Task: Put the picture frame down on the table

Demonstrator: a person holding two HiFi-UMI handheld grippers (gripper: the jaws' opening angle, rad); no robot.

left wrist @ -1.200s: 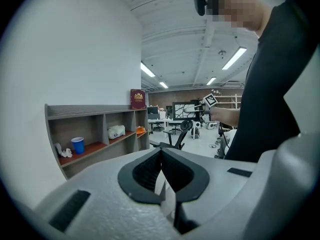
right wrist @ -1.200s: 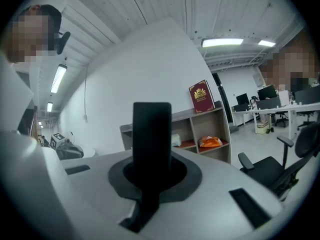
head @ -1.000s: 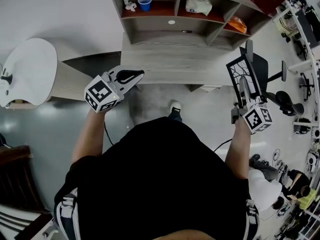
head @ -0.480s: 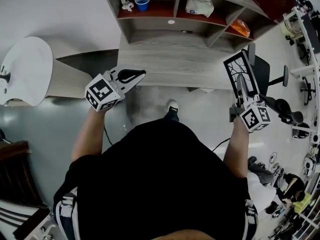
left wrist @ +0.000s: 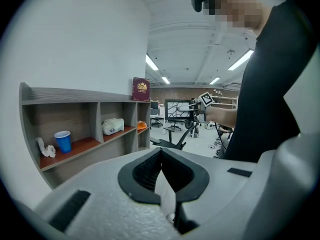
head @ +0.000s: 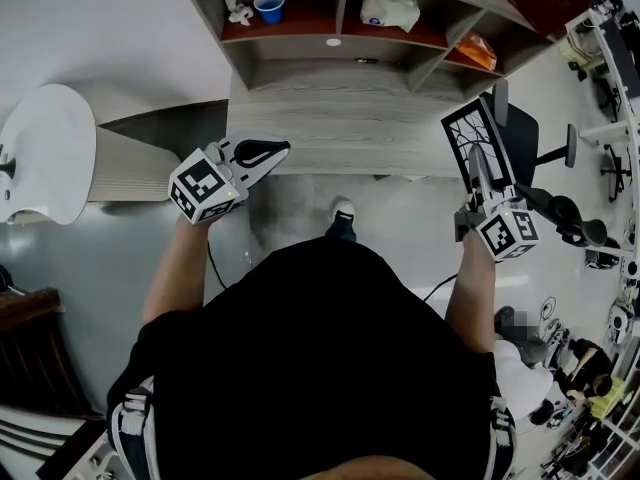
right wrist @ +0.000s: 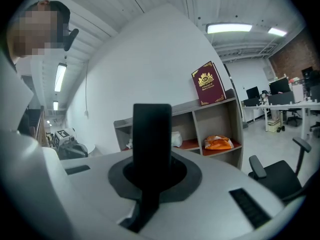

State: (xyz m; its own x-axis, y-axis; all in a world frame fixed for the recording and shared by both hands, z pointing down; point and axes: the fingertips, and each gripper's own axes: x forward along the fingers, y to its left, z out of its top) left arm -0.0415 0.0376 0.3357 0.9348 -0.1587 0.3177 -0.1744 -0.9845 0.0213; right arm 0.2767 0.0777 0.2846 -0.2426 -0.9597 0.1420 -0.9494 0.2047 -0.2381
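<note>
**Item:** black rectangular picture frame with a white-and-black branch-pattern print (head: 478, 140).

**Location:** it is hanging in the air at the person's right, upright and slightly tilted. It is sitting just off the right end of the grey wood-grain table (head: 340, 128) and is not touching it. A black swivel office chair (head: 532, 148) is standing behind it.

**Holder:** the right gripper (head: 484, 183) is clamping the frame by its lower edge. In the right gripper view the frame (right wrist: 151, 144) is showing edge-on, a dark slab rising from between jaws that are pressing on it from both sides.

**Other tool:** the left gripper (head: 270, 151) is hovering at the table's near edge. Its jaws (left wrist: 160, 156) are meeting tip to tip with nothing between them.

**Handling (judged):** the frame is looking thin, stiff and light. It probably has a glazed face, which would make it fragile and slippery there. Gripped at one edge only, it is likely to swing or twist. The moulding is the better place to hold, never the face. Touching the bottom edge down first should be gentlest.

**Nearby:** a grey open shelf unit with reddish boards (head: 350, 43) is carrying a blue plastic cup (head: 268, 6) and an orange packet (head: 477, 53).
</note>
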